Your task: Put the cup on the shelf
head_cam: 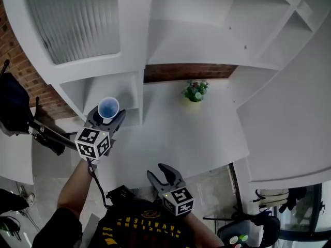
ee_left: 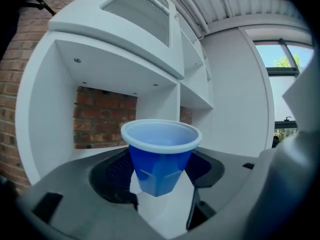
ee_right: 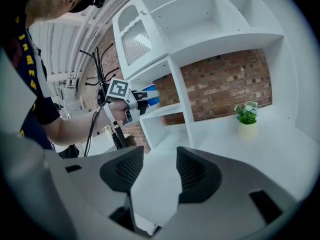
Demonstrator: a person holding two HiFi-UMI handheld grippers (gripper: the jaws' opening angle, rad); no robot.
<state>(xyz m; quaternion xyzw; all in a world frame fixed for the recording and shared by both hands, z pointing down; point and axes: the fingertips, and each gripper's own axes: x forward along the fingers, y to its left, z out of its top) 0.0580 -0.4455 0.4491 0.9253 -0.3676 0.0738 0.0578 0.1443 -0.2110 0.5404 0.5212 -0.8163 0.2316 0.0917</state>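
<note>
A blue plastic cup (head_cam: pixel 108 108) with a white rim stands upright between the jaws of my left gripper (head_cam: pixel 106 119), which is shut on it. The cup hangs in front of a low open cubby (head_cam: pixel 123 93) of the white shelf unit. In the left gripper view the cup (ee_left: pixel 161 156) fills the middle, the pads pressing on its lower sides, and the cubby's brick back (ee_left: pixel 104 117) lies beyond. My right gripper (head_cam: pixel 164 175) is open and empty, low over the white counter (head_cam: pixel 176 133). The right gripper view shows the left gripper (ee_right: pixel 136 103) with the cup (ee_right: pixel 151 95) by the shelf's edge.
A small potted plant (head_cam: pixel 195 91) stands on the counter by the brick wall, right of the cubby; it also shows as the plant (ee_right: pixel 246 119) in the right gripper view. Black stands and bags (head_cam: pixel 15 112) sit left of the shelf. More shelf compartments (head_cam: pixel 269 30) rise above.
</note>
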